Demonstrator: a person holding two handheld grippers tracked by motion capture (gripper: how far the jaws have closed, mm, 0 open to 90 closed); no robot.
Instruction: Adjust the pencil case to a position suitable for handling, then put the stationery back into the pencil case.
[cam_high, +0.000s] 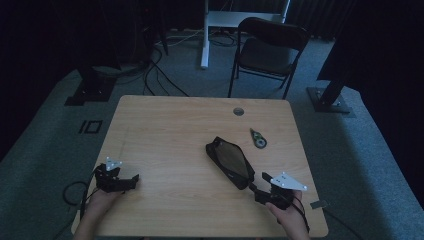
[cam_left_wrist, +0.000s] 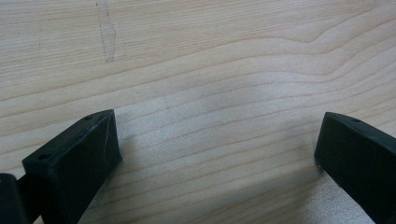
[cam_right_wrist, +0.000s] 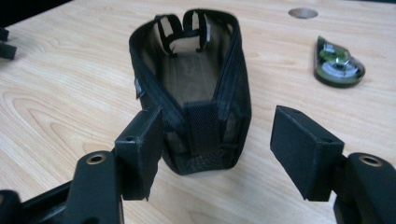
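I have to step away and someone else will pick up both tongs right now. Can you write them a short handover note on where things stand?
Left tongs: open, nothing between the jaws, low over bare wood near the table's front left corner.
Right tongs: open at the near end of the black mesh pouch; the left jaw is at or against its side, the right jaw apart, so no grip.
Pouch: lies unzipped and empty, its opening facing up, right of the table's centre.
Correction tape dispenser: loose on the table just beyond the pouch.
Done: pouch opened.
Left, probably: put the dispenser into the pouch and close it.
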